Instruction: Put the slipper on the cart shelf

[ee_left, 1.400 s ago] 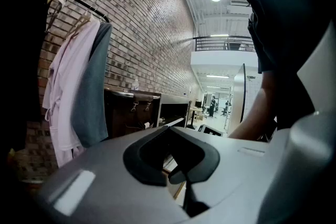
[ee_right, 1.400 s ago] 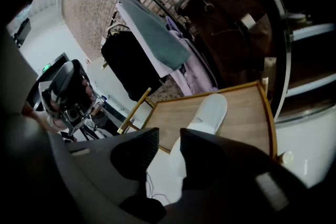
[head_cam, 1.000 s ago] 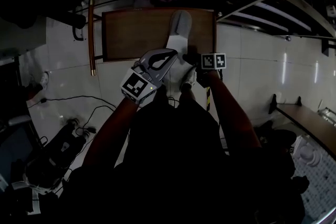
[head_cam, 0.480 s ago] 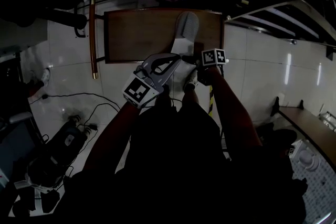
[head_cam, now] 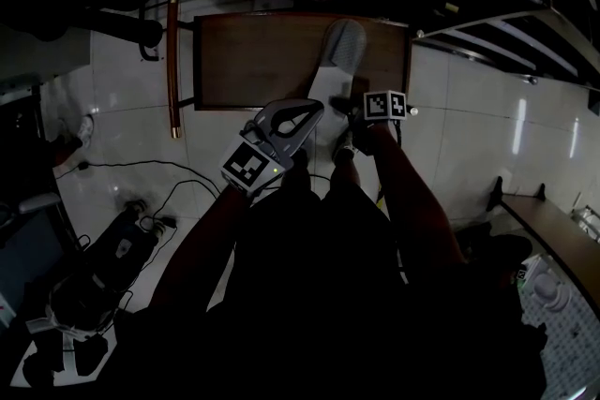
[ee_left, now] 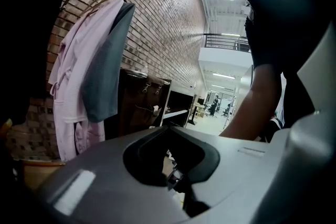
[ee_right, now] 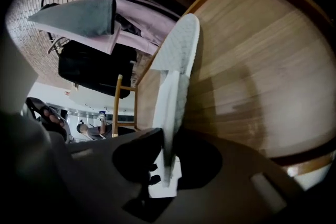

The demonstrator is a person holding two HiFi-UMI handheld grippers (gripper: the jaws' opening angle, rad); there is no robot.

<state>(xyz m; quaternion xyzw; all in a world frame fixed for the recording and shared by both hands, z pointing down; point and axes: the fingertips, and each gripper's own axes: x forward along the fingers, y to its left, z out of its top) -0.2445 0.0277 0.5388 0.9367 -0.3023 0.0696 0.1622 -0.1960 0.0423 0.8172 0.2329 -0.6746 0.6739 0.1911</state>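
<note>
Pale slipper (ee_right: pixel 176 76), tilted on edge, toe out over the wooden cart shelf surface (ee_right: pixel 252 60), heel end pinched tight in the right gripper (ee_right: pixel 164 165) jaws; left gripper (head_cam: pixel 305 112) just beside, jaws together on nothing.

Pink robe (ee_left: pixel 79 76), grey garment (ee_left: pixel 107 55) hang upper left against brick wall (ee_left: pixel 163 13) | dark bag (ee_left: pixel 142 105) beside them, centre | black cables (head_cam: pixel 155 220) on white tiled floor (head_cam: pixel 469 136), lower left

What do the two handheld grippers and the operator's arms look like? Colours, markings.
Left gripper and right gripper: grey moulded bodies with a dark teardrop-shaped opening. Each carries a marker cube with black-and-white square markers. No cables visible. The person wears a dark top; forearms unsleeved.
</note>
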